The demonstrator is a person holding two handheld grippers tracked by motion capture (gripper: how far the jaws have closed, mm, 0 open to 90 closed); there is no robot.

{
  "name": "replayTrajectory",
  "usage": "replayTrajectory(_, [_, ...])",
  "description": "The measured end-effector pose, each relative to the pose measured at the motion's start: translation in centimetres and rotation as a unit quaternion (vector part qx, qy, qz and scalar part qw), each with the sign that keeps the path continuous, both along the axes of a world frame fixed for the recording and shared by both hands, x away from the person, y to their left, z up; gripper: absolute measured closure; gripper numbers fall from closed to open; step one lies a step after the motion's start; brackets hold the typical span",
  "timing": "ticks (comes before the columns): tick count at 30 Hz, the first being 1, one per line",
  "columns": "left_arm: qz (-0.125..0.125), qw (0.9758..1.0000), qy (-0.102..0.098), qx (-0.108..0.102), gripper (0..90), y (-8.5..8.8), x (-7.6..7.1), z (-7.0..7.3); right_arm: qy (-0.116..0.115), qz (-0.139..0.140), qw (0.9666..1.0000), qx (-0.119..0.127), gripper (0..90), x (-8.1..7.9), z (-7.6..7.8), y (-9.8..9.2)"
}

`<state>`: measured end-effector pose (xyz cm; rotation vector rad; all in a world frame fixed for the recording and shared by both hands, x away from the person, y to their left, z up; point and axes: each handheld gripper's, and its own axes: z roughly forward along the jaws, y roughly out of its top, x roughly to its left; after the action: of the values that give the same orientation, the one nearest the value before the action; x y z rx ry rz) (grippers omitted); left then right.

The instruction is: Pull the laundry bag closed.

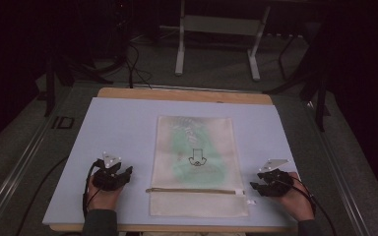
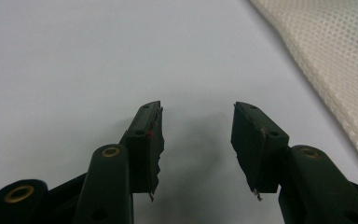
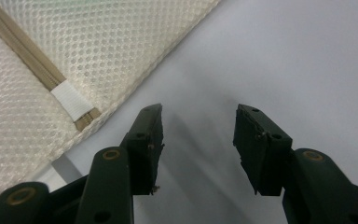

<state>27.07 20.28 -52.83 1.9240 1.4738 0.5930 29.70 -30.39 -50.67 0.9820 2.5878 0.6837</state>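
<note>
Evidently nothing is under way yet: the cream mesh zip pouch (image 1: 198,164) lies flat at the middle of the pale blue table mat (image 1: 123,132), its tan zipper (image 1: 194,191) closed across the near end, something green showing faintly through it. Left gripper (image 1: 112,173) and right gripper (image 1: 268,183) flank it, jaws wide and empty, so every step remains.

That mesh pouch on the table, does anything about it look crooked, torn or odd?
Nothing stands out. The mesh pouch lies flat and square on the pale mat, its zipper closed straight across. Both grippers rest beside it with jaws open and nothing between them.
</note>
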Motion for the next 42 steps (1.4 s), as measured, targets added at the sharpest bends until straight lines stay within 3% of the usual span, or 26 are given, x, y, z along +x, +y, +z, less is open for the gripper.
replayTrajectory(8, [0.007, 0.9999, -0.001, -0.008, 52.7, 0.3, -0.2, 0.0, 0.012, 0.019, 0.9996, -0.018, 51.9, 0.3, 0.5, 0.8])
replayTrajectory(22, [-0.001, 1.0, -0.004, -0.001, 52.2, 0.0, -0.3, 0.1, 0.023, 0.06, 0.9968, -0.048, 50.2, 0.1, 0.9, 2.5])
replayTrajectory(42, [-0.01, 0.9999, -0.006, 0.001, 51.7, -0.2, -0.2, 0.1, 0.02, 0.109, 0.9921, -0.06, 49.2, -0.2, 1.5, 5.5])
